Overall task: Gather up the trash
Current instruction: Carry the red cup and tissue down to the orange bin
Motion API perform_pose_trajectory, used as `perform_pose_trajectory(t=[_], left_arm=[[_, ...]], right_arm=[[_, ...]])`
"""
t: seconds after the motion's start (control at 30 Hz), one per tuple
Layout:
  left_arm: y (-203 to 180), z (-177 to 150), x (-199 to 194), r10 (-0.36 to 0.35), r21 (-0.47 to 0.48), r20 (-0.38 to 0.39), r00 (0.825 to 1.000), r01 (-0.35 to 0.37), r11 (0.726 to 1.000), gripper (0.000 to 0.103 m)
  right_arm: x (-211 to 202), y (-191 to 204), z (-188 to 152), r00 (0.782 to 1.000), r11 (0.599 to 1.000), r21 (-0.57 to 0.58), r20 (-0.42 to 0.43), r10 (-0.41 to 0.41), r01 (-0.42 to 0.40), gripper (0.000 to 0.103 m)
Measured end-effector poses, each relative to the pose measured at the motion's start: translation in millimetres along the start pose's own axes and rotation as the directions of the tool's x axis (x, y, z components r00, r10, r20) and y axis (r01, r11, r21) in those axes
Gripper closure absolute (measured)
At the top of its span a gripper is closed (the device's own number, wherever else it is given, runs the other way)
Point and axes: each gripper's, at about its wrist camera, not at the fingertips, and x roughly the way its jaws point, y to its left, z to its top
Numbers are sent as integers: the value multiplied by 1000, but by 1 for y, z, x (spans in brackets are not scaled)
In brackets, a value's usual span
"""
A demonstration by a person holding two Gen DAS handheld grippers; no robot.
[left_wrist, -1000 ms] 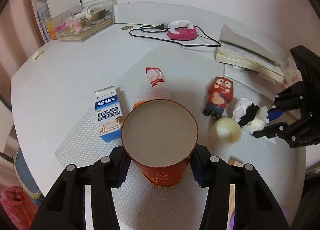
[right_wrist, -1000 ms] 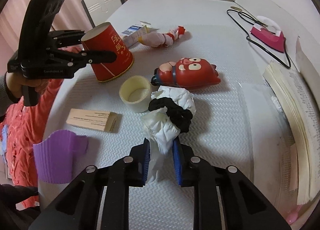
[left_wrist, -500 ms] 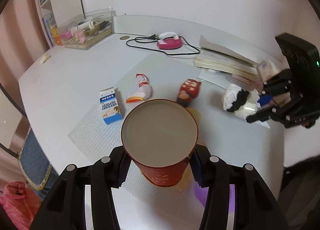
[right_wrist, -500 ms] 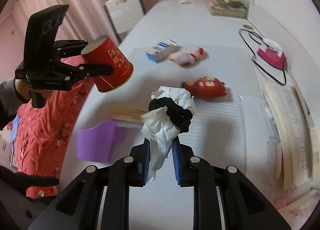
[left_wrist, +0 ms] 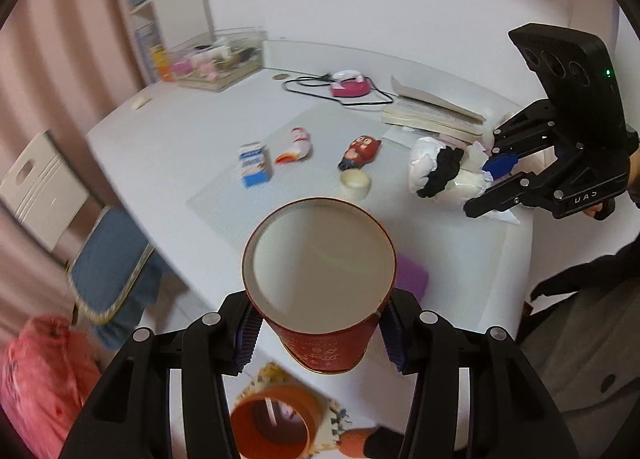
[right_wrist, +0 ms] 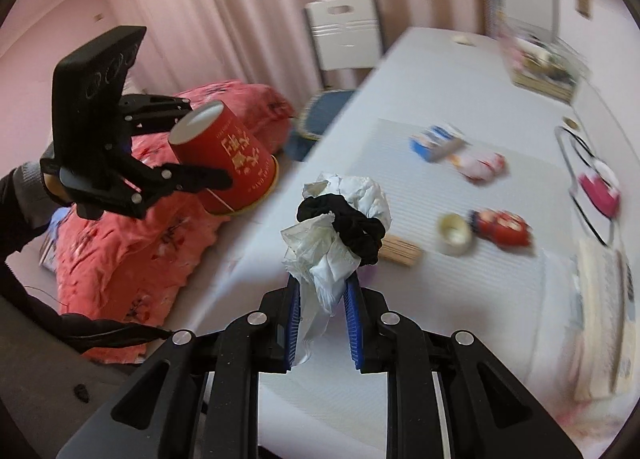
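Red paper cup (left_wrist: 320, 291) is pinched by the left gripper (left_wrist: 318, 333); the right gripper (right_wrist: 322, 319) clamps a white tissue wad (right_wrist: 340, 219).

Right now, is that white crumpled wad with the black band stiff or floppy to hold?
Probably floppy: the white crumpled wad droops above the right hand-held gripper pinching it. Likely light, since a pinch on its tail holds it up. The black band may slip.

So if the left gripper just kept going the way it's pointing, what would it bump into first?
Probably the orange bin. The left gripper points steeply down past the table edge, holding the red cup, and the bin's open mouth sits right below the cup. Depth is hard to judge, so that is a guess.
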Motion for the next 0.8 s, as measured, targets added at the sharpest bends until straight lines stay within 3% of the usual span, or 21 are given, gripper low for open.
perform_pose_trajectory(t=[0.2, 0.57, 0.8], left_arm=[[10, -50, -34, 89, -144, -7, 996, -89, 986, 50], [50, -148, -74, 195, -386, -61, 979, -203, 900, 50], [90, -201, -68, 217, -474, -83, 973, -230, 850, 50]], right_arm=[[22, 54, 20, 994, 987, -117, -21, 112, -114, 82], [103, 168, 65, 956, 917, -272, -113, 270, -291, 82], [172, 226, 74, 951, 900, -308, -124, 285, -309, 82]])
